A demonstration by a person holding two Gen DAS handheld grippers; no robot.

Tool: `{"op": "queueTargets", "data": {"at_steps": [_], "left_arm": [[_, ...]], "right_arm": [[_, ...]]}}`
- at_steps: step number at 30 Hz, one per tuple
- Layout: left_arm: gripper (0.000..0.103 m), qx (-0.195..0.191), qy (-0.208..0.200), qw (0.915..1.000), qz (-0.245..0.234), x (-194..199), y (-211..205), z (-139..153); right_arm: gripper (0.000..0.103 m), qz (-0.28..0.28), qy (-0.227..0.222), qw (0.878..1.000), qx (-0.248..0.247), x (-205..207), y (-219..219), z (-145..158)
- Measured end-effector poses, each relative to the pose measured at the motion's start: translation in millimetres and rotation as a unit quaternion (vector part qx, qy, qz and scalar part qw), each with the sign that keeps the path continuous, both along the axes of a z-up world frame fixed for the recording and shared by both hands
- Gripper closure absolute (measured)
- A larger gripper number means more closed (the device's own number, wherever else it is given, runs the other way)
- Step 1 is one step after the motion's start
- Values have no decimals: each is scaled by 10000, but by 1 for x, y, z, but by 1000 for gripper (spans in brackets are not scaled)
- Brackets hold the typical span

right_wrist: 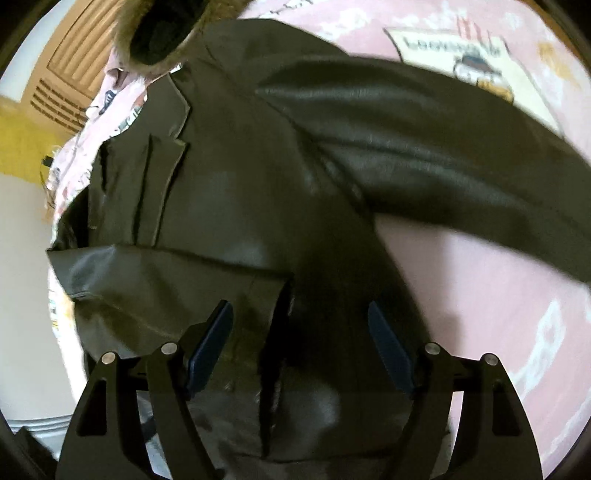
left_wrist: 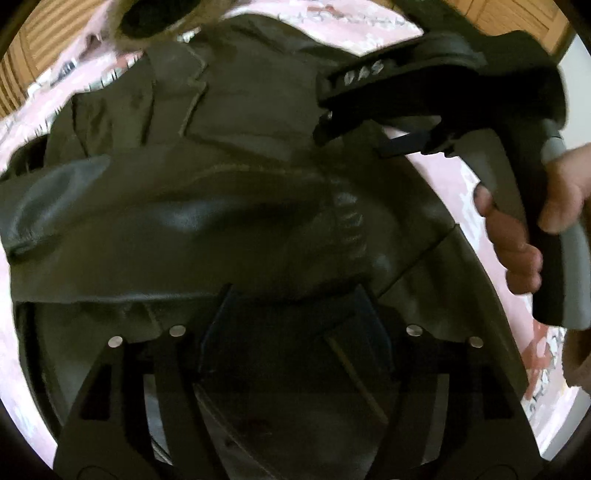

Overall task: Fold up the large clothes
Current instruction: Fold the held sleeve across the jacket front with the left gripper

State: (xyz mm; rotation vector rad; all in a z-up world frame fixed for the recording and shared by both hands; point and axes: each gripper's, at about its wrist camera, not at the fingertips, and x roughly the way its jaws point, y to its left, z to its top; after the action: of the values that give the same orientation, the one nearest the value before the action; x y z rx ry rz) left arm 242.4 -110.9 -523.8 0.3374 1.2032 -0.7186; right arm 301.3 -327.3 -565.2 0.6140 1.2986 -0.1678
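A dark olive leather jacket (left_wrist: pixel 229 122) lies spread on a pink printed bedsheet (left_wrist: pixel 454 184). One sleeve (left_wrist: pixel 147 221) is folded across its body. My left gripper (left_wrist: pixel 295 306) hangs right above that sleeve, blue pads wide apart and gripping nothing. In the right wrist view the jacket (right_wrist: pixel 236 166) fills the middle, and the folded sleeve's cuff (right_wrist: pixel 207 288) ends between the fingers of my right gripper (right_wrist: pixel 299 325), which is open and pinching nothing. The other sleeve (right_wrist: pixel 443 166) stretches out to the right over the bedsheet (right_wrist: pixel 480 277). The right gripper (left_wrist: pixel 321 110) also shows over the jacket's right shoulder.
A person's hand (left_wrist: pixel 517 240) holds the right gripper's handle. A dark fur-trimmed piece (right_wrist: pixel 162 33) lies beyond the collar. A wooden louvred door (right_wrist: pixel 74 66) stands behind the bed. A white surface (right_wrist: pixel 26 295) borders the bed at the left.
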Motion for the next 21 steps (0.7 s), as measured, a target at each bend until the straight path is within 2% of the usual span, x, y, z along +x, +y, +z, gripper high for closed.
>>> {"op": "queueTargets", "data": {"at_steps": [5, 8, 12, 15, 16, 17, 18, 19, 21], "left_arm": [[38, -17, 155, 9998, 151, 1, 10, -3], [38, 32, 129, 9992, 380, 2, 29, 5], [38, 225, -49, 9964, 813, 18, 64, 17], [38, 529, -437, 9877, 1405, 40, 99, 30], [38, 615, -544, 9841, 1574, 49, 110, 33], [38, 724, -667, 9791, 1780, 59, 121, 36], [38, 815, -762, 9736, 1990, 70, 132, 40], [38, 909, -834, 9681, 2182, 82, 140, 42], [38, 1022, -936, 9600, 2433, 100, 152, 43]], "right_arm": [[33, 131, 121, 9996, -196, 6, 6, -7], [44, 604, 76, 9940, -907, 7, 24, 1], [53, 992, -3, 9850, -1411, 1, 44, 12], [56, 947, -110, 9866, -1326, -7, 42, 21], [64, 905, -127, 9882, -1233, -8, 40, 23], [65, 840, -212, 9915, -968, -10, 38, 27], [65, 778, -362, 9942, -643, -15, 35, 32], [65, 764, -427, 9947, -541, -14, 35, 34], [63, 855, -397, 9938, -593, -10, 39, 32]]}}
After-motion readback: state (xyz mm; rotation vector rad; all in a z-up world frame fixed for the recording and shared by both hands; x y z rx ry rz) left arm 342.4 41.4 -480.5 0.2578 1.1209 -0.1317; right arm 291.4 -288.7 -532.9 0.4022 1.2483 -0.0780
